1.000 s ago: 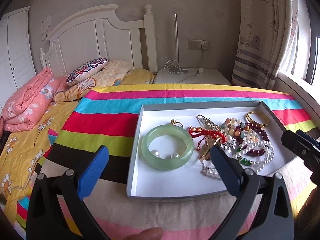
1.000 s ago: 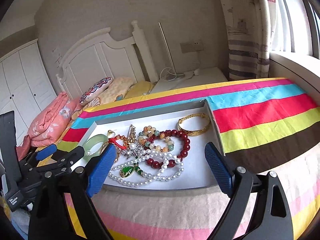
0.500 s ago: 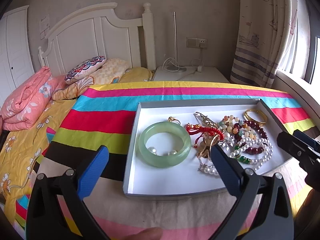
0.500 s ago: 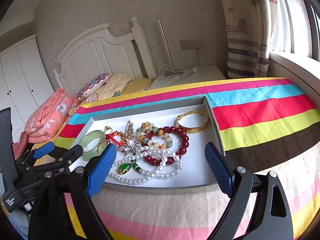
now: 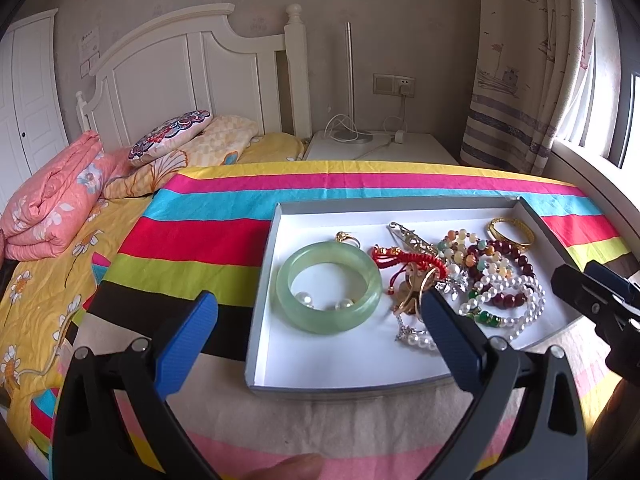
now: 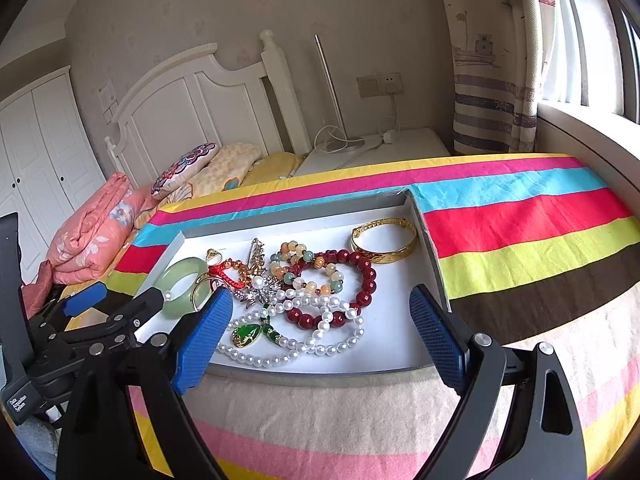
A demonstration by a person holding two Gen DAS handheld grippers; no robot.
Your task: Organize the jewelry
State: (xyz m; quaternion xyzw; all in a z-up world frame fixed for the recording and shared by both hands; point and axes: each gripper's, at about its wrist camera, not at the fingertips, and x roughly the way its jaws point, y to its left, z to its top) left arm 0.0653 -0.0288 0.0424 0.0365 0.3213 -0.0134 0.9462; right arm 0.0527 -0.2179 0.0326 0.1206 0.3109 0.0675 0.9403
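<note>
Your striped cloth (image 5: 208,240) carries a shallow white tray (image 5: 320,360), and all the jewelry lies inside it. The green bangle (image 5: 329,286) sits at the tray's left with two loose pearls (image 5: 306,300) in its ring. The red bead bracelet (image 6: 362,276) and pearl necklace (image 6: 320,336) are tangled mid-tray; the gold bangle (image 6: 384,236) lies apart in the far right corner. Your left gripper (image 5: 320,320) and right gripper (image 6: 322,328) both hang over the tray's near edge, jaws spread wide, holding nothing.

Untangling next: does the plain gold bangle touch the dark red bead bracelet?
Apart. The right wrist view shows white tray floor between the plain gold bangle and the dark red bead bracelet.
</note>
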